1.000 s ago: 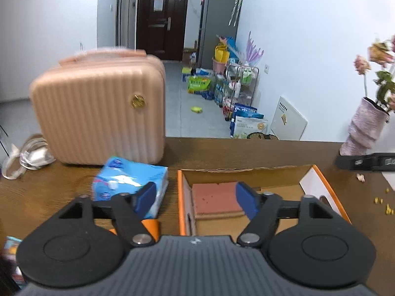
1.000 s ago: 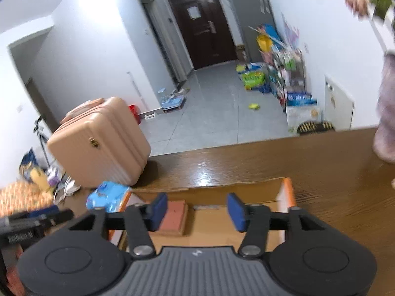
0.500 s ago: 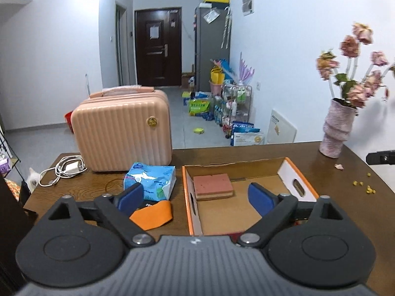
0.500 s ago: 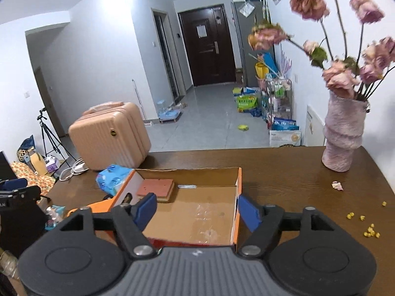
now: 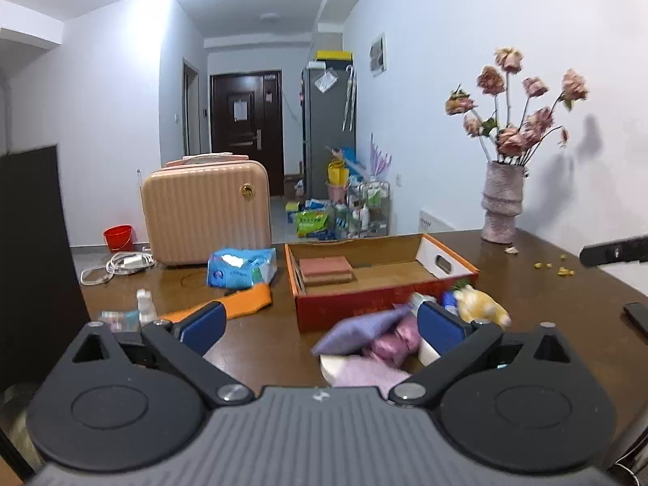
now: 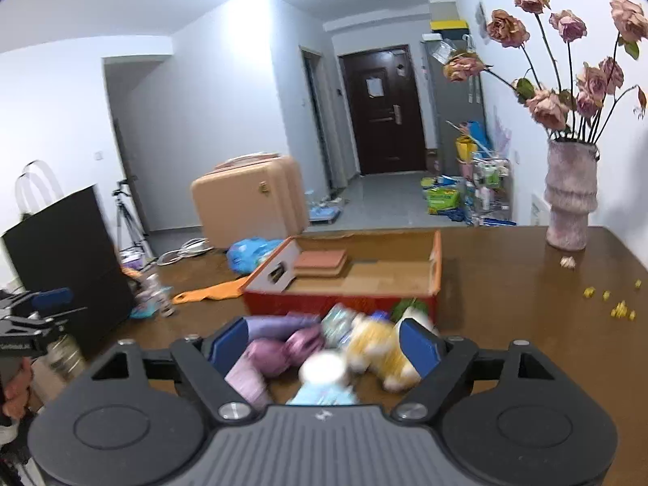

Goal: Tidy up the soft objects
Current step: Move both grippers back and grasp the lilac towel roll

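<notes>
An orange cardboard box point(image 5: 364, 308) point(image 6: 344, 301) stands open on the brown table, with a red-brown pad point(image 5: 326, 268) point(image 6: 320, 261) inside. In front of it lies a pile of soft things: a lilac cloth point(image 5: 356, 330) point(image 6: 267, 330), a pink bundle point(image 5: 395, 342) point(image 6: 279, 354), a yellow plush toy point(image 5: 480, 301) point(image 6: 374, 342). My left gripper point(image 5: 320, 324) is open and empty above the table, left of the pile. My right gripper point(image 6: 324, 342) is open above the pile, holding nothing. An orange cloth point(image 5: 235, 303) point(image 6: 210, 291) lies left of the box.
A blue tissue pack point(image 5: 241, 267) and a pink suitcase point(image 5: 206, 210) stand behind left. A vase of dried flowers point(image 5: 500, 206) point(image 6: 569, 198) stands at back right. A black box point(image 6: 69, 263) fills the left edge. Small bottles point(image 5: 145, 305) and yellow crumbs point(image 6: 615, 308) lie on the table.
Both grippers have pulled back and up from the box toward the near side of the table. The pile of soft things has come into view. Both stay open.
</notes>
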Demonstrator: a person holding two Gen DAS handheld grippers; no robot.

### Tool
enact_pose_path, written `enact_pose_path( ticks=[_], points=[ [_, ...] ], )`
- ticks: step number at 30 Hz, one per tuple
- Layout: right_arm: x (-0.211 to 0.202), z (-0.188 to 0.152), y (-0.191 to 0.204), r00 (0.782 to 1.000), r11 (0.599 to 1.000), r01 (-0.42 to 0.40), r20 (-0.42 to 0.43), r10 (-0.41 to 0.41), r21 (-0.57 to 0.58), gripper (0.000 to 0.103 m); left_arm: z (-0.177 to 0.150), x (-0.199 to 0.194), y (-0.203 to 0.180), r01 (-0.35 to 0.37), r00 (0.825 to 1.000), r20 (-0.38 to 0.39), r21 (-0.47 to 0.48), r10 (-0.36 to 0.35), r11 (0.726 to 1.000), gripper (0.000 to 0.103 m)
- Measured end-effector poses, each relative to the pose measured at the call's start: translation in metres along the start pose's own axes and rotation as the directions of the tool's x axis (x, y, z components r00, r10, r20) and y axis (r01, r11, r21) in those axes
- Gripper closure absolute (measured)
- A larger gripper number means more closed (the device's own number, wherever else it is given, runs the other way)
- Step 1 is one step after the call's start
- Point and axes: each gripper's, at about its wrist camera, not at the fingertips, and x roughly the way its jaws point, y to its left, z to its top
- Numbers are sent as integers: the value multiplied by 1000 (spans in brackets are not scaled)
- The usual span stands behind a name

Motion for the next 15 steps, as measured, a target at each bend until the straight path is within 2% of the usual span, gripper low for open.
enact_pose_path(
  ticks=[3,6,8,10,13,15],
  points=[
    [-23,-39,17,1000,998,-4,24,6,-56,16,-34,-32,-2,-33,998,58,-33,35,999,0],
    [-44,-76,37,996,995,60,72,-54,-76,12,-68,-59,-4,-59,994,84,-52,63,997,0],
    [-53,-101,46,994,997,67,91,-63,-43,10,-86,-70,0,-68,995,62,-94,74,993,0],
    [-55,-121,48,997,999,44,69,-44,2,11,-99,-71,3,-57,998,23,-111,60,992,0],
    [-49,-136,50,999,999,37,27,-38,21,11,-103,-56,4,-75,997,-17,-91,74,993,0],
    [-43,-138,52,998,999,48,33,-48,17,11,-103,-47,4,-89,996,-22,-92,87,992,0]
  ],
)
